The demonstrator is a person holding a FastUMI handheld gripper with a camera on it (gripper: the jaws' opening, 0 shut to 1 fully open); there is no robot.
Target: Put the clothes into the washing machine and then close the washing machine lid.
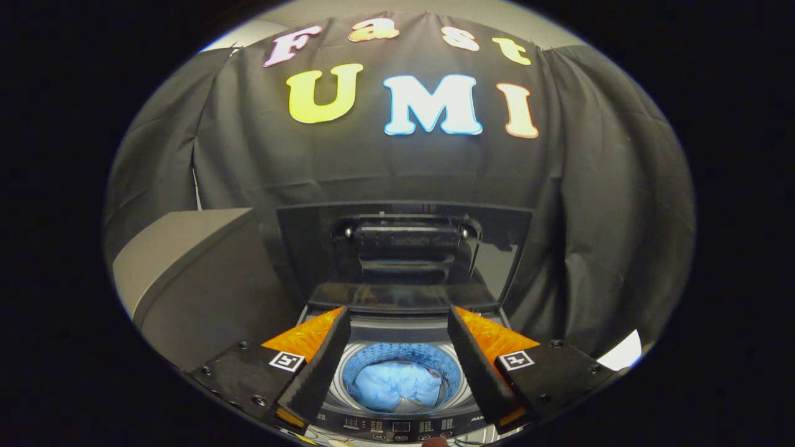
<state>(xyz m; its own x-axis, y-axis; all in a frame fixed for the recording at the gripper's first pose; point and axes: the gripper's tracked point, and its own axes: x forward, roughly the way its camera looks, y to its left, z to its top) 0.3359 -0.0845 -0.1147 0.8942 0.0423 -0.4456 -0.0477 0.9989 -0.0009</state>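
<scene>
Gripper (pixel 399 320) hangs wide and empty over the washing machine (pixel 404 425) — light blue clothes (pixel 397 385) lie in its drum between the fingers. Its lid (pixel 404 248) stands upright beyond them.

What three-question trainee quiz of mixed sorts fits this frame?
1. True or false: the dark glass washing machine lid is raised.
2. The light blue clothes lie: A) in the round drum B) on the grey cabinet C) between pressing tongs.
3. The tongs are ____ .

Key: 1 true; 2 A; 3 open, fingers apart above the drum, gripping nothing.
</scene>
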